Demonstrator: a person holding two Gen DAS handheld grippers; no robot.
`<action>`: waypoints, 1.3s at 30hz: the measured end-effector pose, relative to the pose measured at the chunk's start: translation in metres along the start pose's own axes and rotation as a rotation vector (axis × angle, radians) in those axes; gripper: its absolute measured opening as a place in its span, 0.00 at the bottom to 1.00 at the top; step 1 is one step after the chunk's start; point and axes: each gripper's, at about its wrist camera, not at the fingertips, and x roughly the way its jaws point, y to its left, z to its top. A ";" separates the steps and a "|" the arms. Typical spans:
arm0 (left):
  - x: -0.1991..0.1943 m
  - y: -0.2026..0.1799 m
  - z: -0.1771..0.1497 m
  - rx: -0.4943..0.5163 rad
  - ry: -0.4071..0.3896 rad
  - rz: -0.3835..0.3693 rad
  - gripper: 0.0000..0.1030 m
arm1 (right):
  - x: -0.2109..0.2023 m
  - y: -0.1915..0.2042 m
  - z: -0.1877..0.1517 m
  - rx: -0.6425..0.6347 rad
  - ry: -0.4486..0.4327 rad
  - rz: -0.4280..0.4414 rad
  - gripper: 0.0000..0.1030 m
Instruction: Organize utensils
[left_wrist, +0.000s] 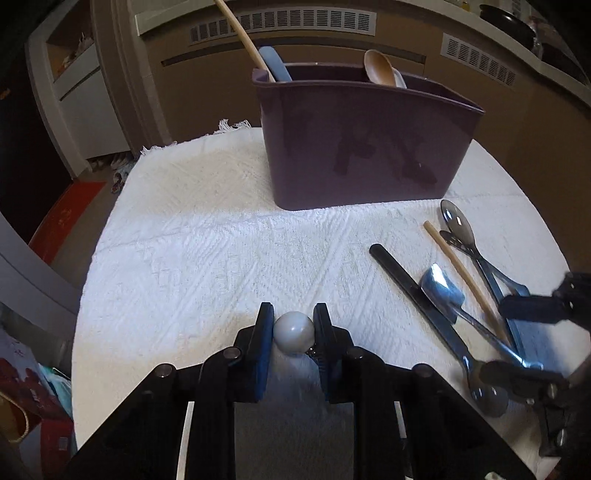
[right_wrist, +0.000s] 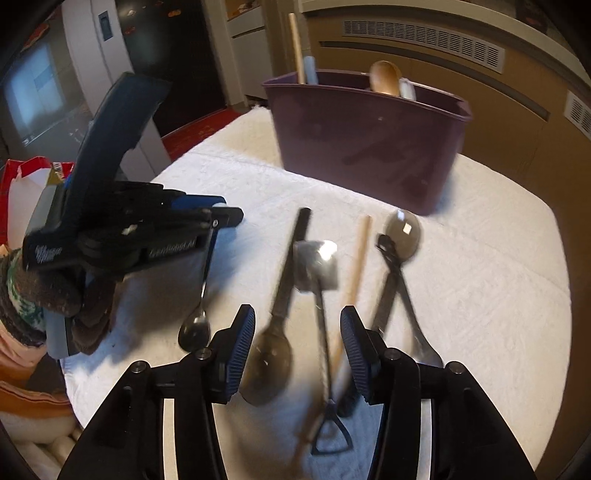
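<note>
The left wrist camera is sitting just behind the left gripper (left_wrist: 293, 325), looking forward and down along its fingers at the white woven tablecloth (left_wrist: 207, 236), very close. The right wrist camera is looking the same way from behind the right gripper (right_wrist: 297, 334). Both are seeing the dark purple plastic utensil bin (left_wrist: 362, 144) ahead and the loose spoons (right_wrist: 400, 230) lying before it.
</note>
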 end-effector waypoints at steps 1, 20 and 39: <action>-0.007 0.003 -0.003 0.002 -0.016 -0.007 0.19 | 0.003 0.001 0.004 -0.003 0.001 0.007 0.47; -0.068 0.036 -0.031 -0.057 -0.116 -0.102 0.19 | 0.061 0.003 0.038 -0.037 0.048 -0.102 0.29; -0.132 0.000 -0.013 0.041 -0.250 -0.117 0.19 | -0.083 0.028 0.016 -0.007 -0.277 -0.145 0.29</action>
